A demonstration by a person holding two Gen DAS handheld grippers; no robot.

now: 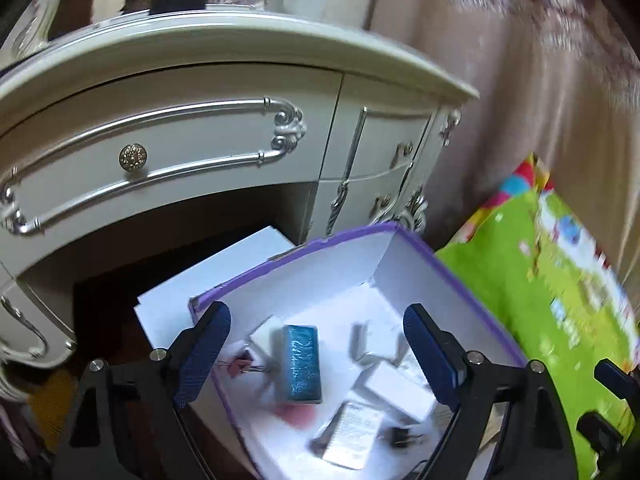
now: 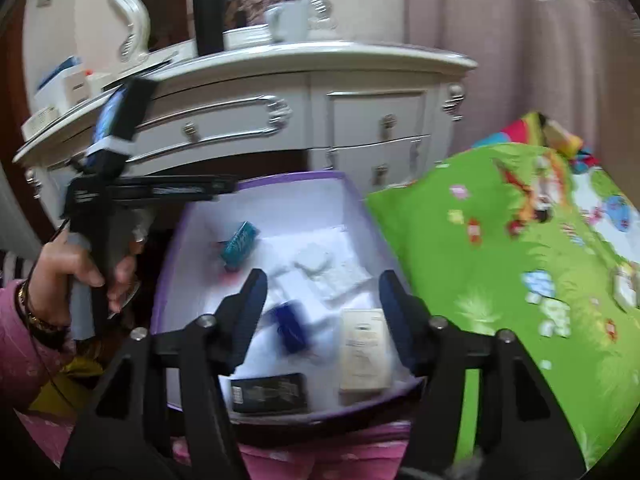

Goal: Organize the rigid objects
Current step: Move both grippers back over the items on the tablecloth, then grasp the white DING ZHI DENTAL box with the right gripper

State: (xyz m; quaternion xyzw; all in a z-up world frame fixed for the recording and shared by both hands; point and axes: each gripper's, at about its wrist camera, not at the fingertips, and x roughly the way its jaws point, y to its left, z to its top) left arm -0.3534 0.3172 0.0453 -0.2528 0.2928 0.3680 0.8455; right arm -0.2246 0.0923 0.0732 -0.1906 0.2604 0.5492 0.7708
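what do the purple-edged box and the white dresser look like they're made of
Box: probably cardboard, matte white inside with a thin purple rim and creased folded corners. Dresser: likely painted wood, semi-gloss cream with silvery raised trim and metallic knobs; could be a composite underneath.

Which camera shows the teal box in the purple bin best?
Left wrist: the teal box lies close and large between the open fingers, its patterned top visible. Right wrist shows it small, blurred, at the bin's far side.

We see a cream dressing table (image 1: pixel 224 136) with silver trim at upper left, beige curtains (image 1: pixel 540 92) at right
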